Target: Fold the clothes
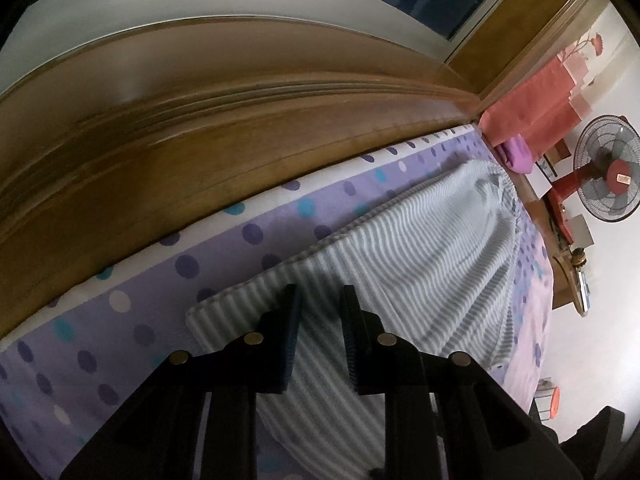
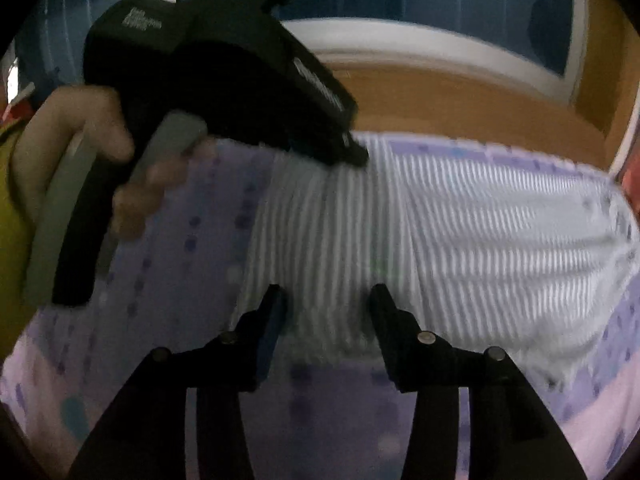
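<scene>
A grey-and-white striped garment (image 1: 404, 248) lies spread flat on a purple polka-dot bedsheet (image 1: 120, 332). My left gripper (image 1: 320, 300) hovers over the garment's near end, its jaws a small gap apart with nothing between them. In the right wrist view the same garment (image 2: 460, 232) stretches across the bed. My right gripper (image 2: 326, 300) is open over the garment's near edge and empty. The left gripper's black body (image 2: 224, 72), held by a hand, shows at the upper left over the garment's far left part.
A wooden headboard (image 1: 200, 140) runs along the far side of the bed. A red cloth (image 1: 532, 104) and a purple item (image 1: 518, 154) lie past the bed's end. A standing fan (image 1: 608, 168) and a wooden side table (image 1: 560, 248) are at the right.
</scene>
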`<action>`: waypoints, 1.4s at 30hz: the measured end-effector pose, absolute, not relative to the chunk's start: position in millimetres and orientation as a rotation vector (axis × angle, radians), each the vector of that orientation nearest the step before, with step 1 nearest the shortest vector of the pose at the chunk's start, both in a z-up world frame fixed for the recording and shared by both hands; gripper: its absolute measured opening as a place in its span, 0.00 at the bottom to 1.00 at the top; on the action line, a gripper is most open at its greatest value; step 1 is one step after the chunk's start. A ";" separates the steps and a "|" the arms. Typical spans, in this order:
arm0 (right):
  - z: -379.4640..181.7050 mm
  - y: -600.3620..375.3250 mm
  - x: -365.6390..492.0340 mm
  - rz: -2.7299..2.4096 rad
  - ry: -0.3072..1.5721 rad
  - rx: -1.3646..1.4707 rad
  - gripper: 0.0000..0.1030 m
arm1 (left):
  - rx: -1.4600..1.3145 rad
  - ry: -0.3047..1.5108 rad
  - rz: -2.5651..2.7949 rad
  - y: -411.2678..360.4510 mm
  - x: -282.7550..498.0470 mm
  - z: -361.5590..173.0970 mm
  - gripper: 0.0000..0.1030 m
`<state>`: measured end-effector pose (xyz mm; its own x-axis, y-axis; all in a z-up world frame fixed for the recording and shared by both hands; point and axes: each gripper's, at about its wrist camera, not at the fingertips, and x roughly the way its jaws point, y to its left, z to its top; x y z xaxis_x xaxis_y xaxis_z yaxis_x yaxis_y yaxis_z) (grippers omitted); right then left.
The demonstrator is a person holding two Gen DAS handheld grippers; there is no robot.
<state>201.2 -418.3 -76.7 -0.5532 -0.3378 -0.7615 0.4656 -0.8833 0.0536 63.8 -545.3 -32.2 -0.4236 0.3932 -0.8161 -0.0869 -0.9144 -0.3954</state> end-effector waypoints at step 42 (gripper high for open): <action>-57.2 -464.5 204.4 -2.490 0.513 1.064 0.61 | -1.414 -0.754 2.389 -592.4 118.4 -44.3 0.68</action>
<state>204.4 -464.5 -57.2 -0.6394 -0.2011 -0.7421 0.4781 -0.8599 -0.1789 118.4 -592.4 -44.3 -0.4905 0.4706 -0.7335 0.0357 -0.8301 -0.5565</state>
